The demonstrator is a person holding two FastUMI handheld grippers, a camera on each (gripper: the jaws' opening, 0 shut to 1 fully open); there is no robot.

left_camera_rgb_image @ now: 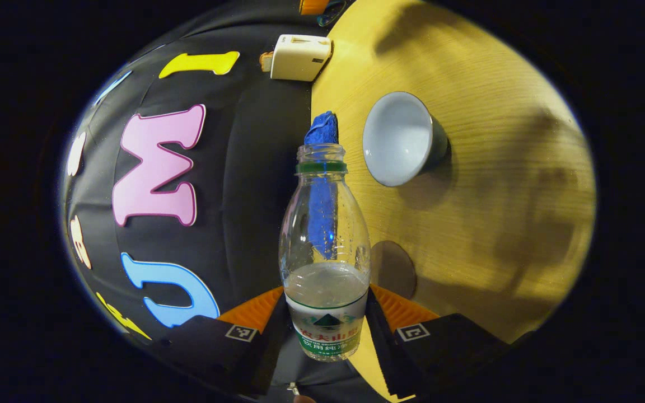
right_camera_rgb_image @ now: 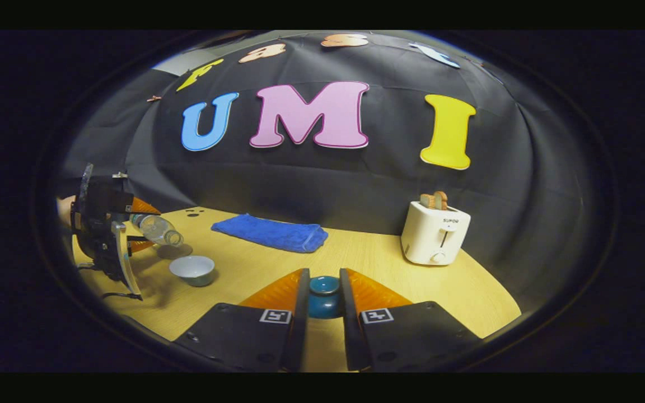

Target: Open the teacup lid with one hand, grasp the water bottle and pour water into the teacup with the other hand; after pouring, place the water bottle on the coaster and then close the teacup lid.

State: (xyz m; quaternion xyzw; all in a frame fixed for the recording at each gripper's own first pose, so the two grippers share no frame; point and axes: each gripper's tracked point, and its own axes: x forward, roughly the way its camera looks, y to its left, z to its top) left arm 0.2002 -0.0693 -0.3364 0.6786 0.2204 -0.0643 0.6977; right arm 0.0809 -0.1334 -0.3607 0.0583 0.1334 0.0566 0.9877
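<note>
My left gripper is shut on a clear, uncapped water bottle with water in its lower part. The bottle is tipped sideways, and its mouth points near the open teacup, a pale bowl with a dark outer wall on the wooden table. A round dark coaster lies on the table beside the bottle. In the right gripper view, my right gripper is shut on the teal teacup lid, held above the table. There the left gripper holds the tilted bottle above the teacup.
A blue folded cloth lies at the back of the table. A white toaster with bread slices stands at the back right. The black booth wall rises behind the table. A person's hand holds the left gripper at the far left.
</note>
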